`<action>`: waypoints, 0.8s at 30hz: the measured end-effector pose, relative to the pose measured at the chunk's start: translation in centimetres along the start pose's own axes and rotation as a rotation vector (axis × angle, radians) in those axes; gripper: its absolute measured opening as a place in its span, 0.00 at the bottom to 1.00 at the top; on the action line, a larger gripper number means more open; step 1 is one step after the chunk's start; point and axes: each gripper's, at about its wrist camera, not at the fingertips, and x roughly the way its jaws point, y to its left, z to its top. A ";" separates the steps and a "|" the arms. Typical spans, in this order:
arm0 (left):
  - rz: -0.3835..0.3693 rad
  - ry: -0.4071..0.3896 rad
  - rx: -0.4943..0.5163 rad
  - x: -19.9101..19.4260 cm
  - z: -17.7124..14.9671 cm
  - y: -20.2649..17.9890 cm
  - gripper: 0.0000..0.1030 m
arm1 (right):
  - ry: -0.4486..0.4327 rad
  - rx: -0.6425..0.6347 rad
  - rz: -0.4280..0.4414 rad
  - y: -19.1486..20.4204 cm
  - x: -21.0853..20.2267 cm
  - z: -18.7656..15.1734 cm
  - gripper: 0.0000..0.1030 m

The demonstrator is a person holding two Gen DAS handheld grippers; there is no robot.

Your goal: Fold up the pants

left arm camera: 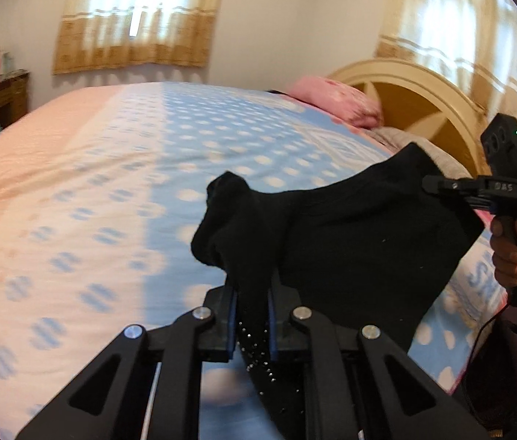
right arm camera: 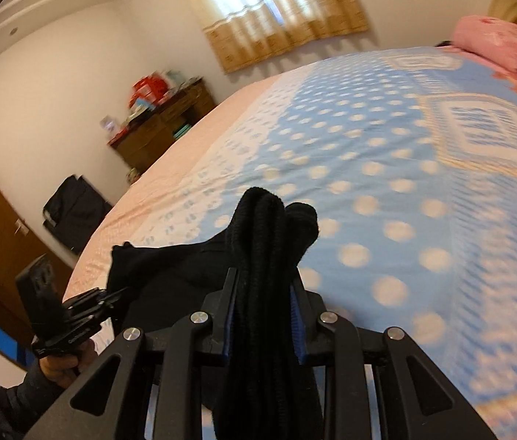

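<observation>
- Two black two-finger grippers in your hands, each clamped on one pair of black knit pants (left arm camera: 350, 242).
- Left wrist view: your left gripper (left arm camera: 252, 293) pinches a bunched edge of the pants, raised above the blue dotted bedsheet (left arm camera: 222, 139); your right gripper (left arm camera: 432, 184) bites the far edge by the pink pillow (left arm camera: 335, 101).
- Right wrist view: your right gripper (right arm camera: 264, 286) is closed on thick ribbed folds (right arm camera: 262, 220); your left gripper (right arm camera: 119, 291) grips the opposite corner.
</observation>
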 end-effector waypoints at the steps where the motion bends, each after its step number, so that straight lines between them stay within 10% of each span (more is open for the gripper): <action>1: 0.025 -0.007 -0.007 -0.5 0.2 0.9 0.13 | 0.009 -0.013 0.017 0.8 1.4 0.6 0.25; 12: 0.264 -0.003 -0.115 -3.2 0.7 10.2 0.13 | 0.085 -0.072 0.144 7.2 13.5 4.1 0.24; 24: 0.288 0.040 -0.131 -1.5 -0.5 11.8 0.13 | 0.129 -0.041 0.119 6.1 16.3 4.0 0.24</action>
